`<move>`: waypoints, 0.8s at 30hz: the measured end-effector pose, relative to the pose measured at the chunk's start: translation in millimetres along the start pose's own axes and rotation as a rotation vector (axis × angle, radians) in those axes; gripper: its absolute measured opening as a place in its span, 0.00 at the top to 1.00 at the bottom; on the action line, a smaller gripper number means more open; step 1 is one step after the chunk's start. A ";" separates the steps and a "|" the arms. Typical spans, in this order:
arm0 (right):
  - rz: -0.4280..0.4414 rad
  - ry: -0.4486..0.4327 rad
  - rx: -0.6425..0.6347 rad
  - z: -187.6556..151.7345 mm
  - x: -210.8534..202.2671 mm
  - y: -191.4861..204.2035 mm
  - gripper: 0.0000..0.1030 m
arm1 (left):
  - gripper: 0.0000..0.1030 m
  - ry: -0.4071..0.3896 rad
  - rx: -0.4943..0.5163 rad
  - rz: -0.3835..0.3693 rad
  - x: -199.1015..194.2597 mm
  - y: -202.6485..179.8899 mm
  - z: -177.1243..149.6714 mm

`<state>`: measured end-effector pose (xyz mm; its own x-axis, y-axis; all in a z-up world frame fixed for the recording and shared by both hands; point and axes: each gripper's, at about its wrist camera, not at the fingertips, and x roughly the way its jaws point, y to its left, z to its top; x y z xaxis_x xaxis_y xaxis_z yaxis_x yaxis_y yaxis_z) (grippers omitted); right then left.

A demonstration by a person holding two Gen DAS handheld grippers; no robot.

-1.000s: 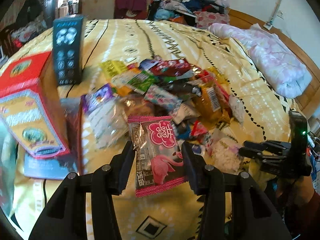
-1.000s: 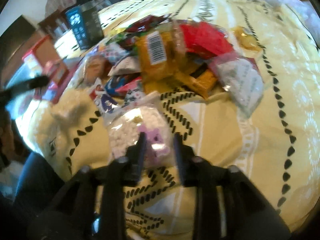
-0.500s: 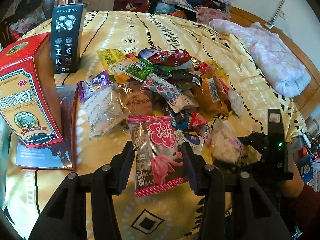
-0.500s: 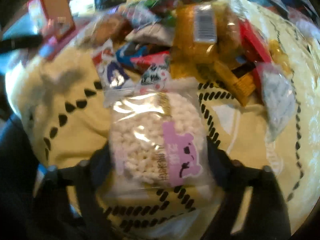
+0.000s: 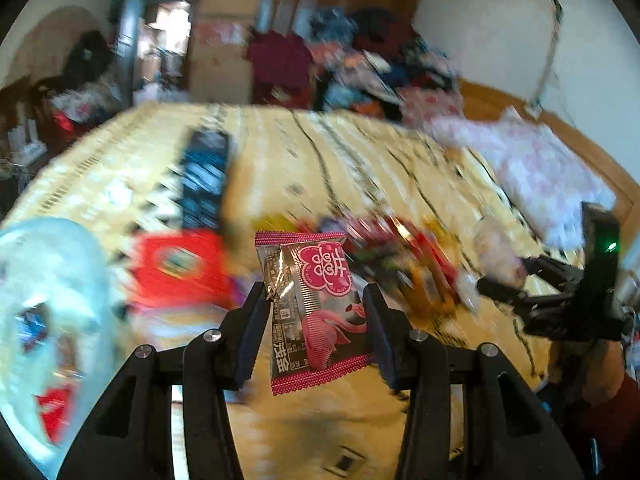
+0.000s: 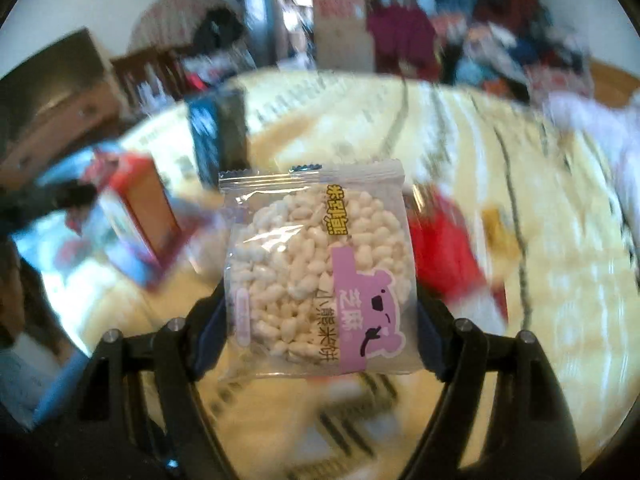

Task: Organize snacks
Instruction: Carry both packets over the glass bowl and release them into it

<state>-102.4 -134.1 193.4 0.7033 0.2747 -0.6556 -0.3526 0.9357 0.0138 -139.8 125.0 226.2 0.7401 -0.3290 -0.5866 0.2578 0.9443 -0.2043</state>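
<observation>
Two items, each lifted clear of the snack pile [image 5: 404, 256] on the yellow bedspread [image 5: 360, 168], presumably for sorting. Left gripper [image 5: 316, 320]: narrow, clamped on pink flamingo packet [image 5: 320, 304]. Right gripper [image 6: 320, 312]: wide, gripping puffed-rice cake packet [image 6: 316, 276] by its edges.

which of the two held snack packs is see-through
The rice cracker pack in the right gripper: its clear wrapper shows the white puffed grains. The pink pack in the left gripper is opaque printed foil.
</observation>
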 end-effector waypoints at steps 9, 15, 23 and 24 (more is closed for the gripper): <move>0.241 -0.130 -0.182 104.3 16.6 147.1 0.24 | 0.52 -0.138 -0.203 0.273 -88.2 145.2 13.1; 0.408 -0.062 -0.278 120.4 59.6 241.9 0.24 | 0.52 -0.111 -0.297 0.426 -108.8 213.9 -13.7; 0.508 0.086 -0.328 107.2 110.7 320.8 0.24 | 0.52 -0.049 -0.312 0.467 -95.8 230.7 -38.8; 0.511 0.097 -0.335 104.2 112.3 325.0 0.24 | 0.52 -0.047 -0.316 0.467 -95.2 231.6 -39.8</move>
<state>-73.6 223.9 202.9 0.3404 0.6336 -0.6948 -0.8157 0.5665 0.1169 -175.3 375.0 203.4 0.7595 0.1309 -0.6373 -0.2970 0.9413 -0.1607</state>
